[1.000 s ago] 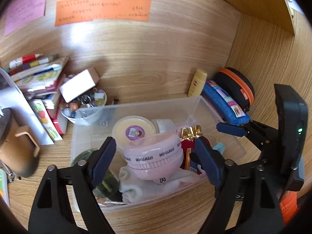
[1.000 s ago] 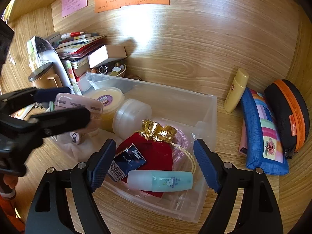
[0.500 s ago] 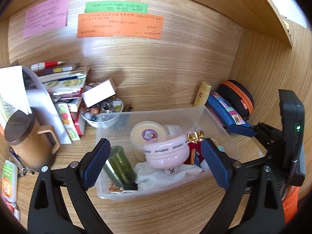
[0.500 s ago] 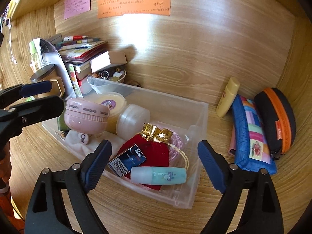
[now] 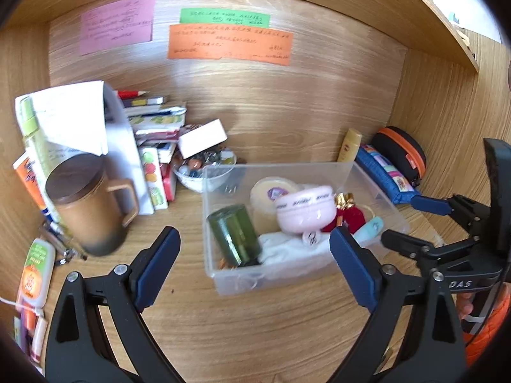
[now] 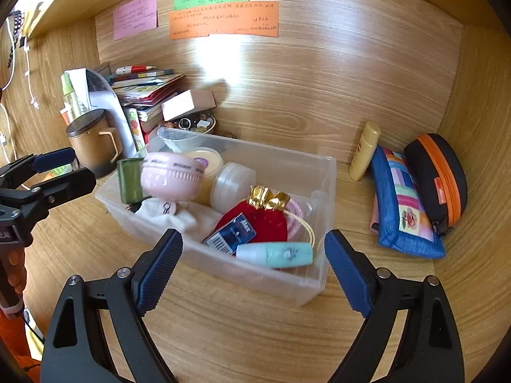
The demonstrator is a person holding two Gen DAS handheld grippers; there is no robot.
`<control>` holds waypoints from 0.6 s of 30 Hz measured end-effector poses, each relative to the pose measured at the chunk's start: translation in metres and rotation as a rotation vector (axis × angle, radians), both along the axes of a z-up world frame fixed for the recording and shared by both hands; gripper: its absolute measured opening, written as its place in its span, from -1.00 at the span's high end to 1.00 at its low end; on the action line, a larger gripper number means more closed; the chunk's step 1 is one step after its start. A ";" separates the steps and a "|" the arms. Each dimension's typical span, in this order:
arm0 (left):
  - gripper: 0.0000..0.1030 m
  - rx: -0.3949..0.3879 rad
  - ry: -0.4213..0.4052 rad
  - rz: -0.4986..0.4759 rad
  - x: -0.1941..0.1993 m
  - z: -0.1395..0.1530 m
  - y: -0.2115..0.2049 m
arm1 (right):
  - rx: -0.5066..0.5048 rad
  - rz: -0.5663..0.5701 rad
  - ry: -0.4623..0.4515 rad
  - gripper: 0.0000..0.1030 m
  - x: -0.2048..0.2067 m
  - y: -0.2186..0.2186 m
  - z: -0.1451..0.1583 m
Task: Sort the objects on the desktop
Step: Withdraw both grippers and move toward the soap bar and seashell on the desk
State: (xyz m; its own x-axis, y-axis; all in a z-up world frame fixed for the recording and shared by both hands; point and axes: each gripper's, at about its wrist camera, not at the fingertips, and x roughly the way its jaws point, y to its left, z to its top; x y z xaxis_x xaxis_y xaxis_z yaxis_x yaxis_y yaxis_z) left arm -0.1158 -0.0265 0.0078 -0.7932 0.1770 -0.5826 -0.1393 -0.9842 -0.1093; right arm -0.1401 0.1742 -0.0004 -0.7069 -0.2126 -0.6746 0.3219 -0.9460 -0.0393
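A clear plastic bin [image 5: 278,166] [image 6: 329,191] sits on the wooden desk. It holds a pink round case [image 5: 305,212] [image 6: 172,174], a green jar [image 5: 234,234], a yellow-lidded tub [image 5: 271,191], a red pouch [image 6: 255,223] with a gold tie, a blue box [image 6: 231,233], a mint tube [image 6: 274,253] and a white cloth. My left gripper [image 5: 252,245] [image 6: 76,167] hangs open in front of the bin's left end, nothing between its fingers. My right gripper [image 6: 254,242] [image 5: 402,218] stands open before the bin's right end, also holding nothing.
A brown lidded mug [image 5: 89,201], leaning papers, stacked books and a bowl of beads [image 5: 204,166] crowd the left. A yellow bottle [image 6: 364,150], a blue patchwork pouch [image 6: 404,207] and a black-and-orange case [image 6: 437,175] lie right of the bin. Coloured notes hang on the back wall.
The left gripper let go of the pink round case, which now rests in the bin. Both grippers drew back from the bin and their jaws spread wider.
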 end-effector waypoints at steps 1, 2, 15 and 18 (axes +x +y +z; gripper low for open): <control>-0.86 -0.002 -0.003 0.004 0.003 -0.002 -0.002 | 0.000 0.000 0.000 -0.73 0.003 -0.001 -0.001; -0.86 -0.001 -0.007 0.008 0.007 -0.004 -0.004 | -0.001 0.000 -0.002 -0.73 0.006 -0.002 -0.002; -0.92 -0.008 -0.071 0.029 0.050 -0.033 -0.020 | 0.044 0.014 -0.028 -0.73 0.051 -0.010 -0.024; -0.92 -0.021 -0.101 0.033 0.055 -0.044 -0.019 | 0.062 0.018 -0.033 -0.73 0.060 -0.011 -0.030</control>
State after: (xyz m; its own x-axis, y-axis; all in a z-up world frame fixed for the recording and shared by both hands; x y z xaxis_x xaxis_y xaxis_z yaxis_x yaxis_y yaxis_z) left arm -0.0609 -0.0454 -0.0362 -0.7353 0.1382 -0.6635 -0.0959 -0.9903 -0.1001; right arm -0.0799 0.1628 -0.0300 -0.6802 -0.1816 -0.7101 0.3406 -0.9362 -0.0869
